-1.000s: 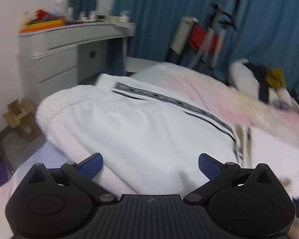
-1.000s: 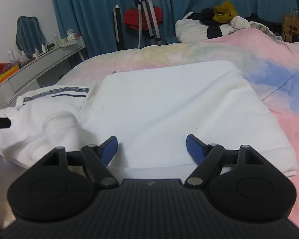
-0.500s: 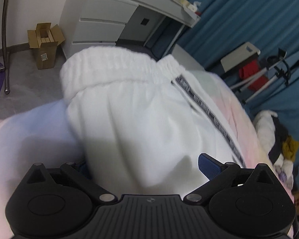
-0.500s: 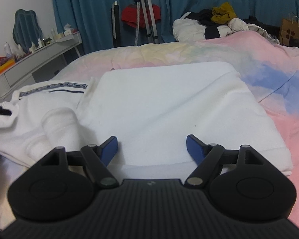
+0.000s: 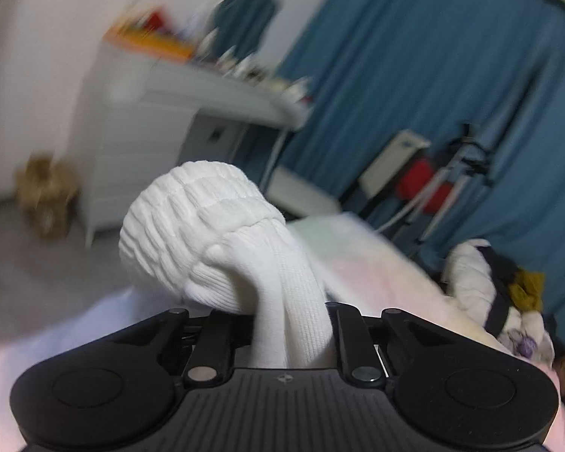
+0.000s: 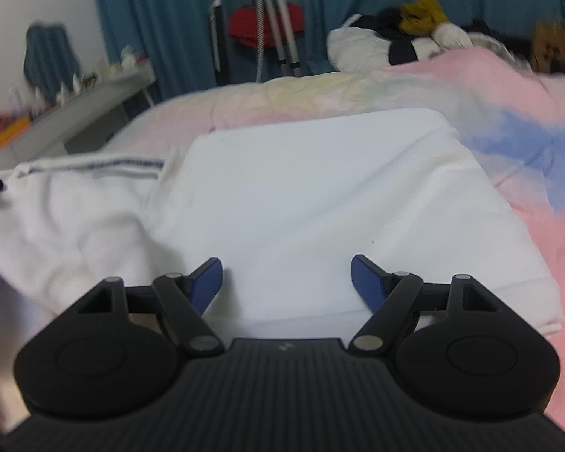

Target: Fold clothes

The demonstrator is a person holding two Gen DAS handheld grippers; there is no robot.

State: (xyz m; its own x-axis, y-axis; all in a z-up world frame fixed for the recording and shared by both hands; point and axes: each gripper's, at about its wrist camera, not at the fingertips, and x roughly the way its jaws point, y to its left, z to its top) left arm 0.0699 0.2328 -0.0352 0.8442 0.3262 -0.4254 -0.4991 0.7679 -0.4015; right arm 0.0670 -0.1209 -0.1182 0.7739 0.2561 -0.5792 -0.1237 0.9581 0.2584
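Closing left gripper (image 5: 288, 333) pinched bunched waistband (image 5: 203, 233) of white pants (image 6: 67, 218) at bed (image 6: 501, 75) edge. Right gripper (image 6: 286, 282) hovered wide, empty, over folded white top (image 6: 320, 203). Top looked done; pants unfolded.

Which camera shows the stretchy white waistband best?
The left wrist view. The ribbed waistband bunches up large and sharp right in front, with cloth between the closing jaws of the left gripper. The right wrist view shows only the white pants lying blurred at its left edge; the waistband there is too small to make out.
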